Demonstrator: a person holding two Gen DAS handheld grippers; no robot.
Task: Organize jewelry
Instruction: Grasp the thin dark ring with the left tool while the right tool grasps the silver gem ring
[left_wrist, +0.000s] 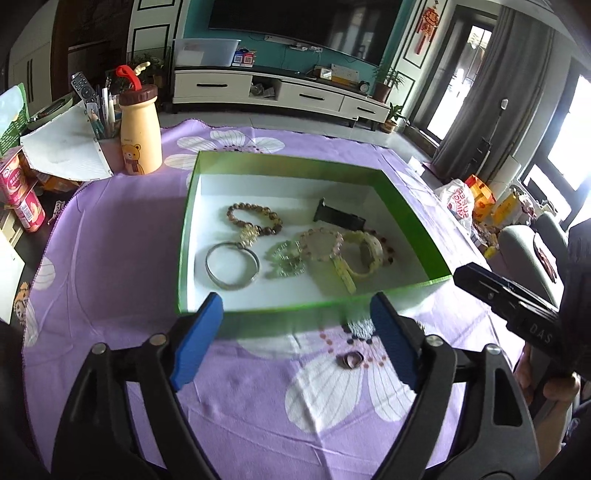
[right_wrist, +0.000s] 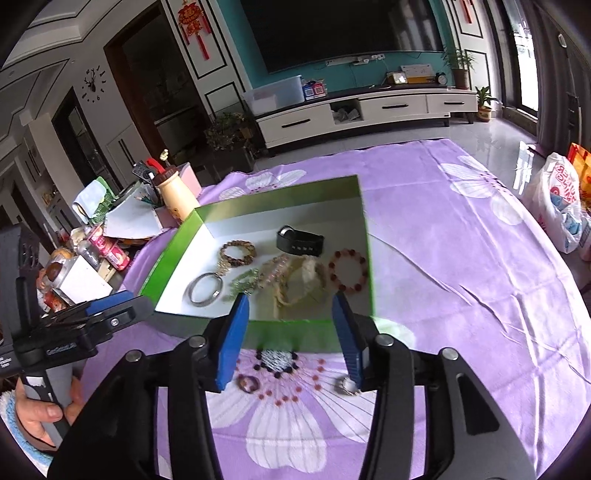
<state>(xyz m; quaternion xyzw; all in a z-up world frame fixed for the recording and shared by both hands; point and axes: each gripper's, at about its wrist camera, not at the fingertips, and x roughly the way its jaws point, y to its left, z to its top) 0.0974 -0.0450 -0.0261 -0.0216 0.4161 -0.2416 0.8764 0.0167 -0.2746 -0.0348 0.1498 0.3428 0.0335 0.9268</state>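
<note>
A green box (left_wrist: 295, 162) (right_wrist: 177, 236) with a white floor sits on the purple flowered cloth. It holds a brown bead bracelet (left_wrist: 255, 218) (right_wrist: 238, 253), a silver bangle (left_wrist: 232, 264) (right_wrist: 205, 288), a green bracelet (left_wrist: 286, 258), a pink bracelet (left_wrist: 320, 243), a pale yellow watch (left_wrist: 364, 254), a black watch (left_wrist: 338, 216) (right_wrist: 301, 240) and a red bead bracelet (right_wrist: 349, 271). A brown ring (left_wrist: 349, 360) (right_wrist: 248, 383) and a silver ring (right_wrist: 347, 386) lie on the cloth before the box. My left gripper (left_wrist: 295, 317) and right gripper (right_wrist: 290, 314) are open and empty above the box's near wall.
A beige bear bottle (left_wrist: 140, 133) (right_wrist: 177, 197), a pen cup (left_wrist: 105, 122), papers and cans stand left of the box. Plastic bags (right_wrist: 557, 206) lie off the right edge. The purple cloth (left_wrist: 110, 240) spreads around the box.
</note>
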